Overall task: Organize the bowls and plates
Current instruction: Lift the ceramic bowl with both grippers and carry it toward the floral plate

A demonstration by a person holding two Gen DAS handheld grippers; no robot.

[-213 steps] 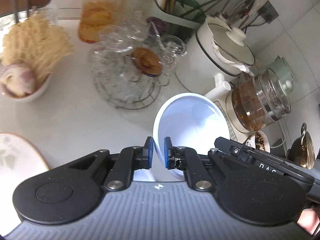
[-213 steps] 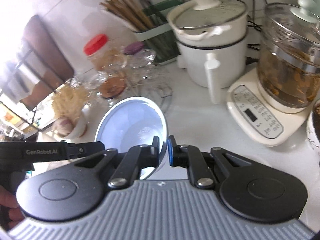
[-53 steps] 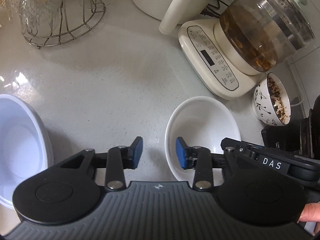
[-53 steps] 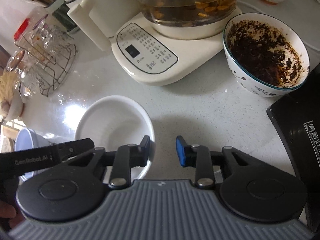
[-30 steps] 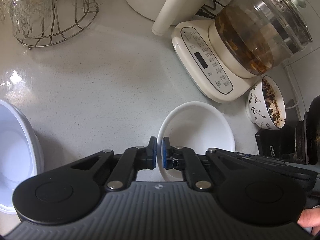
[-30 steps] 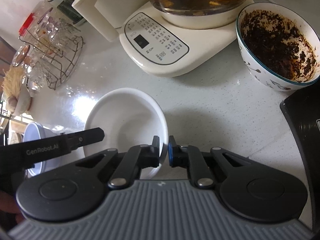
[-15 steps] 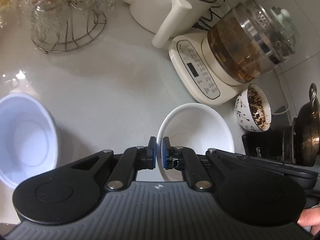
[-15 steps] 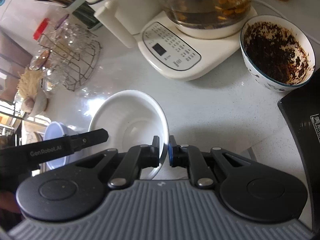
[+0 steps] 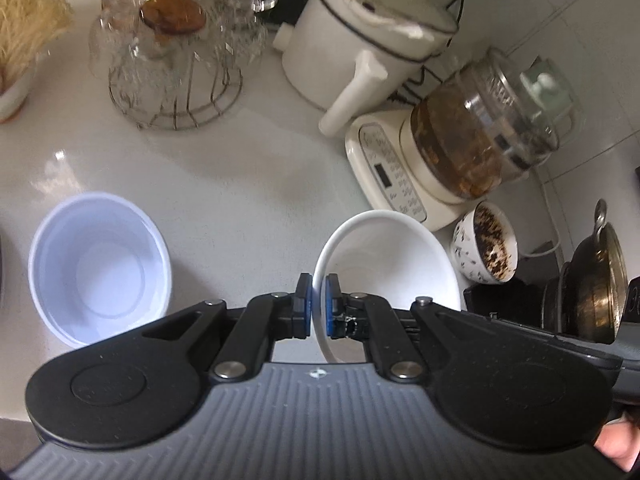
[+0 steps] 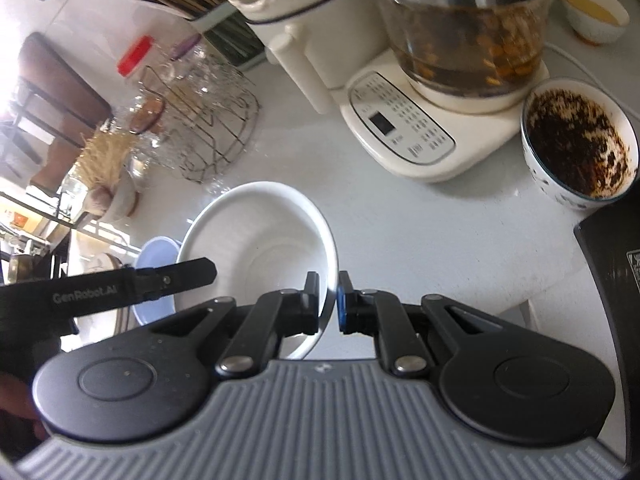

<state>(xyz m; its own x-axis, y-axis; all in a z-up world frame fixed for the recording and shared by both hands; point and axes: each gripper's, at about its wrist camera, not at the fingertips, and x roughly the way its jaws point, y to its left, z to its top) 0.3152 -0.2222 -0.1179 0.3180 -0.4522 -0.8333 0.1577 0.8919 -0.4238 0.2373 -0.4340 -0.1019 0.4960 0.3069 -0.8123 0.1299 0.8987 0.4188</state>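
Observation:
A white bowl [image 9: 392, 264] is held between both grippers, above the white counter. My left gripper [image 9: 318, 306] is shut on its left rim. My right gripper [image 10: 329, 304] is shut on its right rim, and the bowl [image 10: 260, 248] fills the middle of the right wrist view. A pale blue bowl [image 9: 98, 268] stands on the counter to the left; in the right wrist view it [image 10: 154, 256] shows partly behind the white bowl and the other gripper.
A kettle base with a glass pot [image 9: 460, 152], a white electric pot [image 9: 360, 40], a wire rack of glasses [image 9: 172, 68], a patterned bowl of dark food [image 9: 486, 248], a bowl of noodles [image 9: 20, 36] and a dark stove with a metal pot [image 9: 592, 280] surround the counter.
Both grippers shut on the white bowl's rims about a second ago and have lifted it off the counter, drawing back and up. The blue bowl stays on the counter.

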